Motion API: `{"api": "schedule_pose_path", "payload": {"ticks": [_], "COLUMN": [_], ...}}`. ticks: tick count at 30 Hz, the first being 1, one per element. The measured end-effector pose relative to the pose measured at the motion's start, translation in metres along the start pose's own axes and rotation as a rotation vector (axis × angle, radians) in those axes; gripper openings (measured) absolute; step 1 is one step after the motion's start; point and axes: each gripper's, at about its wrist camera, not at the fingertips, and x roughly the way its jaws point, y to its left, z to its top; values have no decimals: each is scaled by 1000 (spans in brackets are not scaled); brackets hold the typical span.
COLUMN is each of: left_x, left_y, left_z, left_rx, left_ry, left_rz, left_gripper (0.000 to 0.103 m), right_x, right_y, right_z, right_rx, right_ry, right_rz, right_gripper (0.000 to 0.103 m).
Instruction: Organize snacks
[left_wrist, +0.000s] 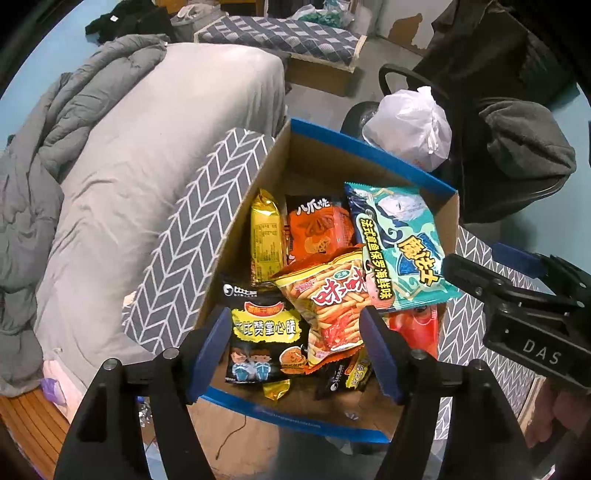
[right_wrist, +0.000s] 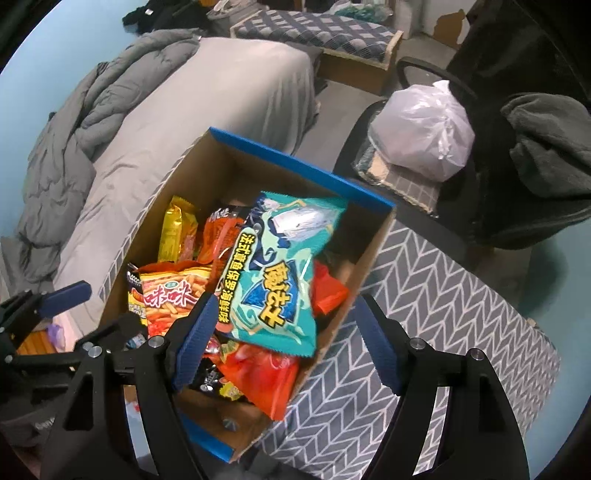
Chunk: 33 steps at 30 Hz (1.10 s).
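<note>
Box (left_wrist: 332, 155) holds teal 魔法士 bag (left_wrist: 397, 240), 咪咪 sticks (left_wrist: 332, 295); "DAS" on right gripper (right_wrist: 284, 343); left gripper (left_wrist: 295, 350): both jaws released.

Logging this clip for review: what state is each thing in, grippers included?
Cardboard box: open, full of snacks.
Teal snack bag: sealed, lying on top of the pile.
Gold packet: standing on edge.
White plastic bag: tied shut.
Left gripper: open, empty.
Right gripper: open, empty.
</note>
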Motion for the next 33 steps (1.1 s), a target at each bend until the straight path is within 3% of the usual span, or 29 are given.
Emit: {"api": "schedule_pose_path", "payload": {"ticks": [14,33], "left_x": [-49,-100], "left_y": [-2,-27], "left_z": [-3,-13], "left_rx": [-41,68], "left_ry": [-76,-194], "left_rz": [-26,28], "left_gripper": [80,81], "right_x": [-61,-122], "right_y": [-9,-19], "right_z": [-10,-31], "right_rx": [66,100], "right_ry": [-129,-243], "right_rz": [-29,-61], "right_gripper": [80,81]}}
